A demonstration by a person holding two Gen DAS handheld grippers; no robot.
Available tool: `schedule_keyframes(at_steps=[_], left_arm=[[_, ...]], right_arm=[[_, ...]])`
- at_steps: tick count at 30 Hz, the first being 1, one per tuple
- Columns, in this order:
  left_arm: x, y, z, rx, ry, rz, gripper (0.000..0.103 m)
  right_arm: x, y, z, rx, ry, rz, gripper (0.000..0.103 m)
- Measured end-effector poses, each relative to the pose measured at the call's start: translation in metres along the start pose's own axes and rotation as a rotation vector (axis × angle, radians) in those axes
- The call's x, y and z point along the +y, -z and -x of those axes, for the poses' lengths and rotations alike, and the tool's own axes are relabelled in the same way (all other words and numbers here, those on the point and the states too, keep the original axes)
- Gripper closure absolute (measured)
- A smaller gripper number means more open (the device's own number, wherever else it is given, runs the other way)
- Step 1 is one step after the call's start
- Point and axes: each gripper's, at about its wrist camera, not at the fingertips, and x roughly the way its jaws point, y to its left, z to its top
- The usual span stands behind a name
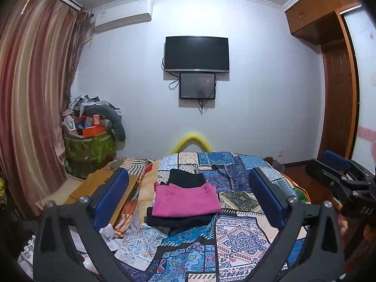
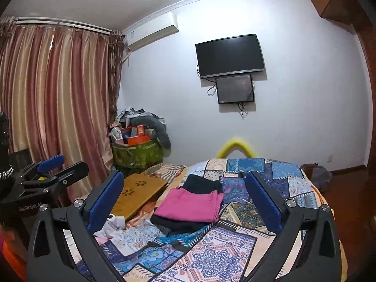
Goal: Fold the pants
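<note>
Folded pink pants [image 1: 185, 199] [image 2: 190, 204] lie flat on a folded black garment [image 1: 178, 222] [image 2: 174, 223] in the middle of the patchwork bedspread [image 1: 237, 237] [image 2: 218, 253]. Just behind them lies another folded black garment [image 1: 188, 177] [image 2: 202, 183]. My left gripper [image 1: 189, 175] [image 2: 65, 164] is open wide, hanging short of the pile with nothing between its blue pads. My right gripper [image 2: 184, 176] [image 1: 326, 164] is also open wide and empty, beside the left one, to its right. Neither touches the clothes.
A wooden lap desk [image 2: 138, 192] [image 1: 101, 183] and crumpled white cloth [image 2: 110, 225] lie on the bed's left side. A green bin piled with clutter [image 2: 136, 152] stands by the curtain [image 2: 58, 105]. A yellow bar [image 1: 192, 141] sits at the bed's far end.
</note>
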Motion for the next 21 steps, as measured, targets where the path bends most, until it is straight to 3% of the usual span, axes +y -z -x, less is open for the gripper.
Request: schedule_keyframes(at_steps=[21], left_arm=[[0.004,0.0028,-0.0031,0.014,0.024,0.014,0.0]], right_arm=[[0.0063,0.0082,0.0039,0.022,0.026,0.049,0.0]])
